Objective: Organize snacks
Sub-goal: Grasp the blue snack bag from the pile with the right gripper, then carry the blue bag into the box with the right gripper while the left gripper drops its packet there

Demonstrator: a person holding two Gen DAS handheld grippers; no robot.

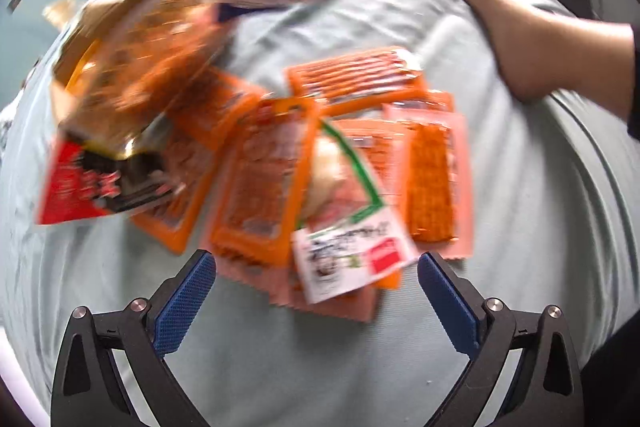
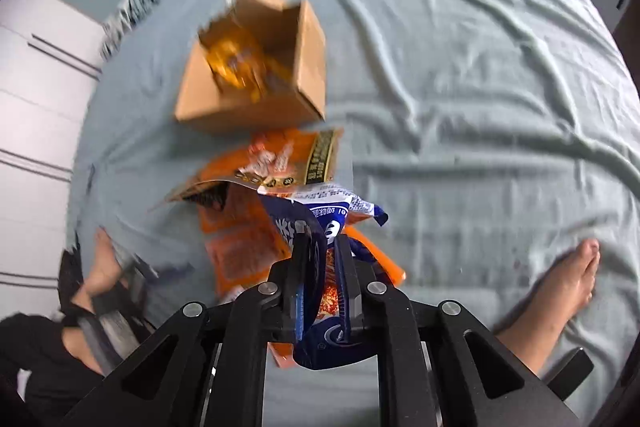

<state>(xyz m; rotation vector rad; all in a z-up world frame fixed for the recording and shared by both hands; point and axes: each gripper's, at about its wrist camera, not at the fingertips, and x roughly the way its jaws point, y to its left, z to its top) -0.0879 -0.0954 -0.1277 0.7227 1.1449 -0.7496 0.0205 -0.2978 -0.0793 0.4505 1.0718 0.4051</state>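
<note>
Right jaws: the right gripper (image 2: 325,267) is clamped narrow on a blue-and-white snack packet (image 2: 320,227), which crumples up between the two fingers and hangs clear of the bed.
Left jaws: the left gripper (image 1: 316,297) stands wide with nothing between its blue pads (image 1: 184,303), pointing down over the loose packets.
Step in hand: by my reading, one packet is picked and lifted and is on its way to the cardboard box (image 2: 256,67); the sorting is at an early stage, since most snacks lie outside it.
Next move: carry the packet over the box's open top, which tilts toward the camera, and let go only once it is above the opening; the floppy foil could catch on the rim.
Held packet: glossy, thin, blue with white print and a red-orange patch lower down; soft enough to fold in the grip.
Box: brown, open, with shiny gold wrappers (image 2: 236,67) already inside; blurred.
Pile: orange flat packs (image 1: 264,179), a pink pack (image 1: 432,171) and a white-and-green pack (image 1: 352,247) overlap on the bed sheet (image 2: 480,107).
Person: a bare foot (image 2: 568,279) rests on the sheet, apart from the pile.
</note>
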